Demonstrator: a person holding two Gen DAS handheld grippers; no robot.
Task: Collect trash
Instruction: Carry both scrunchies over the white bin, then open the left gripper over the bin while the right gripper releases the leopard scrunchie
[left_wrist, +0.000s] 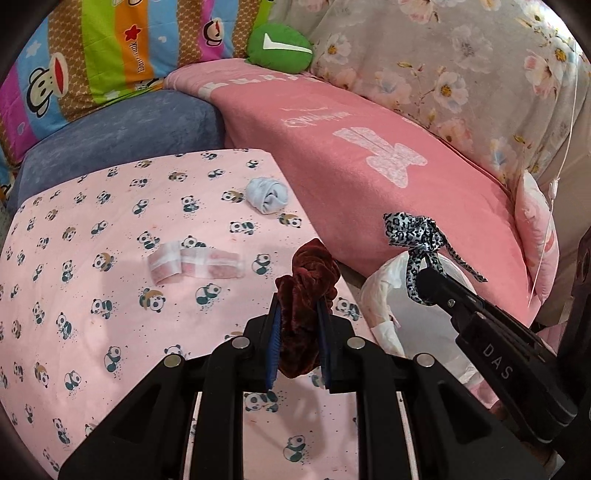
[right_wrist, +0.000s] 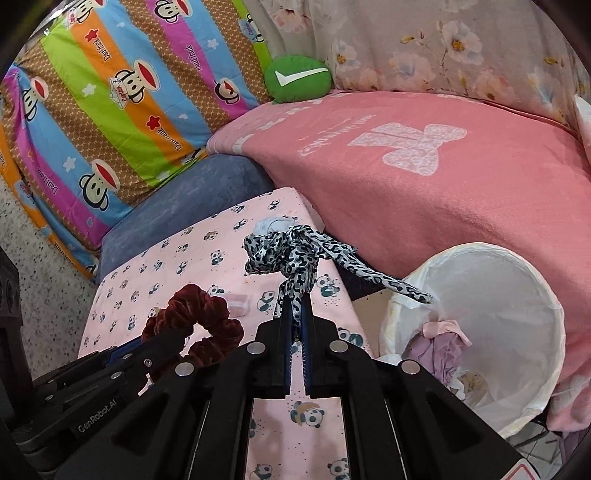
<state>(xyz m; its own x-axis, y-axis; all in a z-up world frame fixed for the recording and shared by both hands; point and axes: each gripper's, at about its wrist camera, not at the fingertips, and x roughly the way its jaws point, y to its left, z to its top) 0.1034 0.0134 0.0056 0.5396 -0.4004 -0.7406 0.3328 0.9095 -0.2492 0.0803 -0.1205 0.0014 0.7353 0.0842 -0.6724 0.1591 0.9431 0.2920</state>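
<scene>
My left gripper (left_wrist: 297, 314) is shut on a dark red velvet scrunchie (left_wrist: 308, 280), held above the panda-print cloth (left_wrist: 92, 295); the scrunchie also shows in the right wrist view (right_wrist: 195, 325). My right gripper (right_wrist: 297, 314) is shut on a leopard-print hair tie (right_wrist: 291, 254), held near the rim of the white bin (right_wrist: 498, 317); the hair tie also shows in the left wrist view (left_wrist: 413, 232). A clear wrapper (left_wrist: 195, 264) and a light blue crumpled wad (left_wrist: 267, 194) lie on the cloth. The bin (left_wrist: 384, 291) holds some crumpled pink and purple scraps (right_wrist: 443, 343).
A pink blanket (left_wrist: 388, 173) covers the sofa seat to the right, with a floral cover (left_wrist: 461, 74) behind it. A striped monkey-print quilt (left_wrist: 92, 55) and a green cushion (left_wrist: 280, 46) sit at the back. A blue cushion (left_wrist: 122, 129) borders the cloth.
</scene>
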